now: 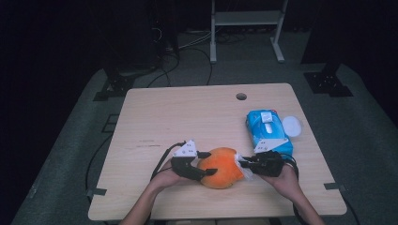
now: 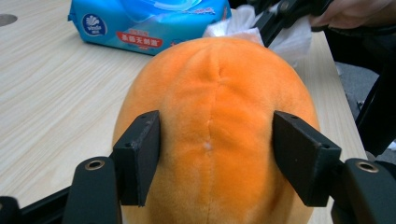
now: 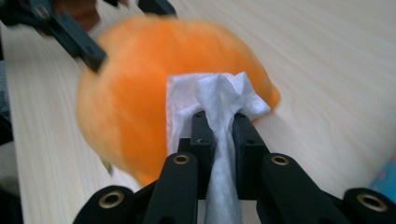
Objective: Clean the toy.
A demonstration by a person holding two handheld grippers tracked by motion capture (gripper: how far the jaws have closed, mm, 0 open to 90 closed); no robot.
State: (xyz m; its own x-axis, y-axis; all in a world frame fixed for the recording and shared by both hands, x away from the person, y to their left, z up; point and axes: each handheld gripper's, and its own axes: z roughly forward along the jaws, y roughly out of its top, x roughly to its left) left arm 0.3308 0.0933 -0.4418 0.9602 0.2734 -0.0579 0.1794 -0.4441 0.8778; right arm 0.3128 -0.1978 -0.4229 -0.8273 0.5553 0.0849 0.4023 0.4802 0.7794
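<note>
Orange plush toy (image 1: 219,167) lies near the bench's (image 1: 155,112) front edge, clamped across its sides by the left tongs (image 1: 202,164). A white wipe (image 3: 219,100), pinched by the right tongs (image 3: 219,126), is pressed to it. Judged soft, light, compressible; best gripped mid-body. Blue wipe pack (image 1: 267,129) lies toward the right edge.

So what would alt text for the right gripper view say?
A hand-held gripper pinches a white wipe against a blurred orange plush toy on a pale wooden table. Another hand-held gripper grips the toy's far side.
</note>
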